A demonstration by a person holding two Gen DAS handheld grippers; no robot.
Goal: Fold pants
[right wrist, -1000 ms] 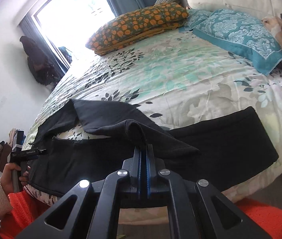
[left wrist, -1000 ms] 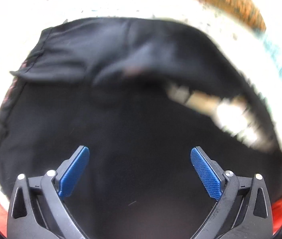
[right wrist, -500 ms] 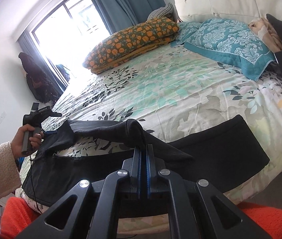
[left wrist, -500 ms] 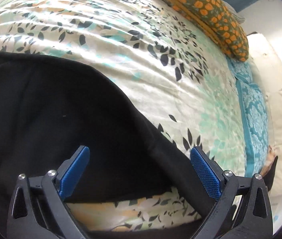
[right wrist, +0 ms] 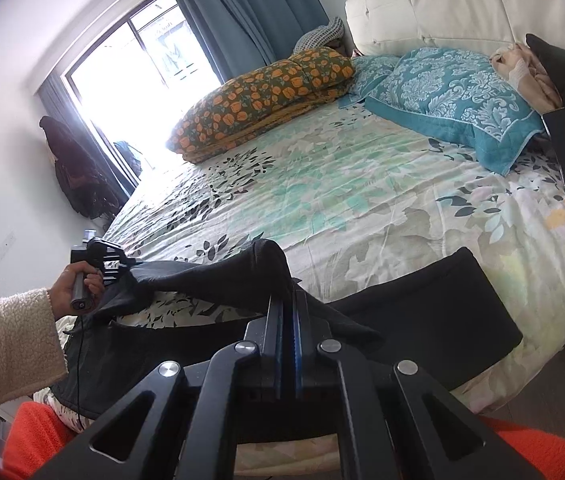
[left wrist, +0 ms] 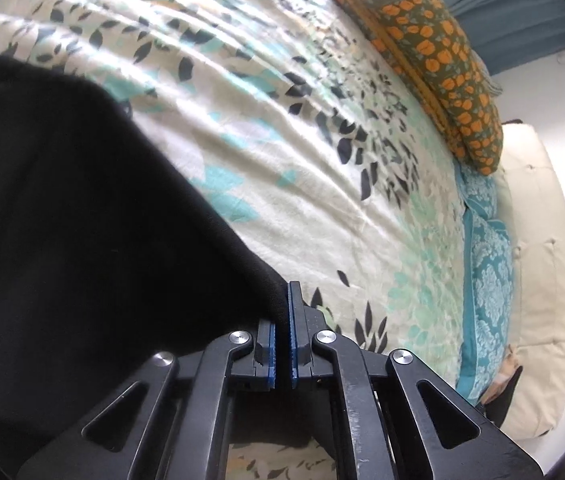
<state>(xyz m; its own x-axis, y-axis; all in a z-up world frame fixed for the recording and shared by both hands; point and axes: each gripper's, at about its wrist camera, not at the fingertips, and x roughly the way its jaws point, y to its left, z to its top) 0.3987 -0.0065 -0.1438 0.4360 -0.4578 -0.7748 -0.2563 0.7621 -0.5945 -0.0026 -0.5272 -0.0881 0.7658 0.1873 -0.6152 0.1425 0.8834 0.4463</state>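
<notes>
With both sets of jaws clenched on the black pants [right wrist: 422, 312], I have the left gripper [left wrist: 282, 316] pinching one edge and the right gripper [right wrist: 288, 312] pinching a raised fold, so the upper leg hangs between them above the bed [right wrist: 362, 184], ready to lay over
</notes>
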